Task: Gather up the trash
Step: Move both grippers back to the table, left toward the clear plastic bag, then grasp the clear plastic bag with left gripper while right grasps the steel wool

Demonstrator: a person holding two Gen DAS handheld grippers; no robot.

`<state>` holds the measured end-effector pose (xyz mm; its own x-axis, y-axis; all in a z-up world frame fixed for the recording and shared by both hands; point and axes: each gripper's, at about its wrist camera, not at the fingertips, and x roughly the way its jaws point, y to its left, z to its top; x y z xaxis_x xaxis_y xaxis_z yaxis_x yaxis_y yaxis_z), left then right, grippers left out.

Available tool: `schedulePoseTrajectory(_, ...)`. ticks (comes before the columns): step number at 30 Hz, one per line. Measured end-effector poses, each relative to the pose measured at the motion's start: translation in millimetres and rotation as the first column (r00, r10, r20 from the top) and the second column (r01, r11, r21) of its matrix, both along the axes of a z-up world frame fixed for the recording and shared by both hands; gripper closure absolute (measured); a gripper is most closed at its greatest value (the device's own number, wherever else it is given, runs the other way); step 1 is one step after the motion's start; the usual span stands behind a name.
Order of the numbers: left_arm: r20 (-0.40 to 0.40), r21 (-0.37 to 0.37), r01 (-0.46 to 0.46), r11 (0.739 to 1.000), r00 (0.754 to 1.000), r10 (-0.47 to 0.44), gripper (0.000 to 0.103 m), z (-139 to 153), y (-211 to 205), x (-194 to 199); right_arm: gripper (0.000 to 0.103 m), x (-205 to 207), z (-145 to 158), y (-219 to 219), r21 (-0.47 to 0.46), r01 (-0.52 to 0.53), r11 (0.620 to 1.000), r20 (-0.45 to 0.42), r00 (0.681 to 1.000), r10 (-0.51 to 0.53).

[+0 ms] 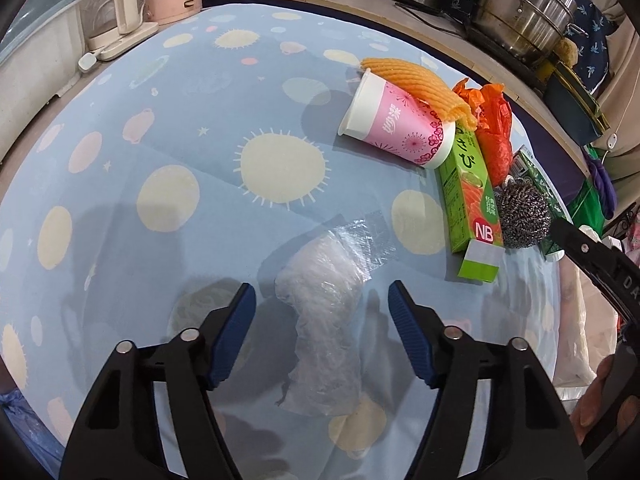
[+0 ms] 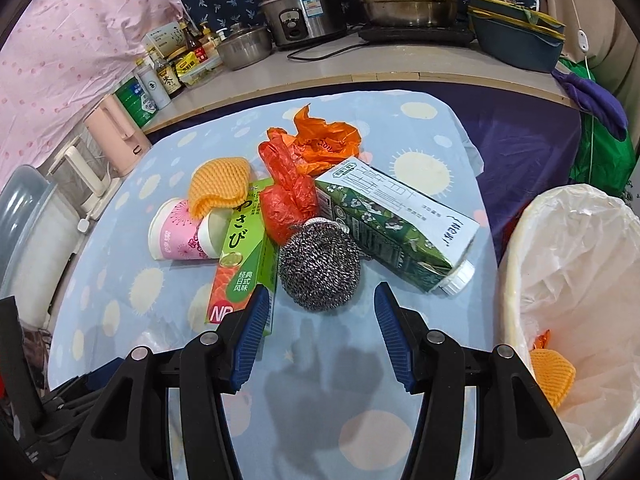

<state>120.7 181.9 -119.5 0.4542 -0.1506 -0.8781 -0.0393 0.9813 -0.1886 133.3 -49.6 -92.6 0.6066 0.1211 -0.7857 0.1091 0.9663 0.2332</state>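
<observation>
The white-lined bin (image 2: 576, 304) beside the table (image 1: 168, 120) held one orange foam net (image 2: 552, 376). On the table lay one paper cup (image 2: 180, 236), one foam net (image 2: 218, 186), one wasabi box (image 2: 244, 252), one steel scourer (image 2: 318, 266), one green carton (image 2: 396, 224), two orange bags (image 2: 296, 184) and one clear bag (image 1: 320, 300). The left gripper (image 1: 322, 300) straddled the clear bag with fingers released, and the right gripper (image 2: 318, 296) stood unclenched before the scourer

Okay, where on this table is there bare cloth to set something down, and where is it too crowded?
Bare cloth runs left of the paper cup, toward the kettle. A smaller bare patch lies near the steel scourer, between the right hand-held gripper's open jaws. Crowded: the heap of cup, wasabi box, red bags and carton. The clear plastic wrap occupies the left gripper's patch.
</observation>
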Motion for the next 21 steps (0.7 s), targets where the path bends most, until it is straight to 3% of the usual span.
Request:
schedulePoseTrajectory(7, -0.028, -0.035, 0.034, 0.999, 0.999, -0.035, 0.07, -6.4, -0.2, 1.9, 0.046, 16.4, -10.5, 3.3, -0.008, 0.004, 1.0, -0.012, 1.0, -0.004)
schedulePoseTrajectory(16, -0.031, -0.055, 0.041, 0.998, 0.999, -0.043, 0.077, -6.5, -0.3, 0.3, 0.046, 32.4, -26.7, 4.7, -0.012, -0.002, 1.0, -0.044, 0.999, 0.002)
schedulePoseTrajectory(21, -0.027, -0.056, 0.043, 0.998, 0.999, -0.044, 0.079, -3.6, -0.4, -1.2, 0.056, 29.6, -27.0, 8.9, -0.015, -0.027, 1.0, -0.034, 0.999, 0.026)
